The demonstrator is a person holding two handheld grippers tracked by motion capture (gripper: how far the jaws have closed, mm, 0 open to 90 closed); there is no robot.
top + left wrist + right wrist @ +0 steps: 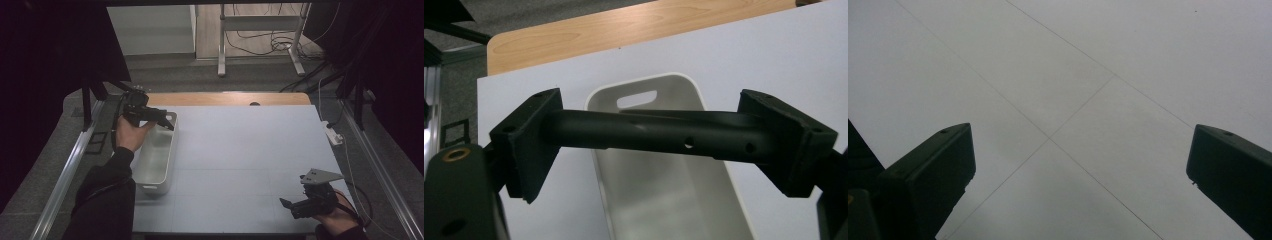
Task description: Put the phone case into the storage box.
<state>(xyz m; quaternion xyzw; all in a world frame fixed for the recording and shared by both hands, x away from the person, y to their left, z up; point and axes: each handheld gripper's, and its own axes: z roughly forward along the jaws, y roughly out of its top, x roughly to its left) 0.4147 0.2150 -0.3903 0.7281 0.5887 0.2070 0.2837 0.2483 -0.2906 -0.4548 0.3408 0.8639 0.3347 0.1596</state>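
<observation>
Now | left tool (pixel 664 135) clamps black tube (pixel 659 132) over white bin (pixel 644 95) | right tool (pixel 1080 175) wide

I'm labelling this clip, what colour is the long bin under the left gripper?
White, or off-white; the bin shows best in the left gripper view.

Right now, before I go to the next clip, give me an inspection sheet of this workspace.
Surface: pale grey mat on a wooden table, faint seam lines.
Job's things: white bin at the mat's left edge; black bar held over it.
Clutter: nothing seen.
Grippers: left gripper shut on the bar's ends above the bin; right gripper open, low over bare mat at near right.
Cables: power strip at the right edge; loose cables on the floor behind.
Surroundings: metal stand, dark curtains.
</observation>
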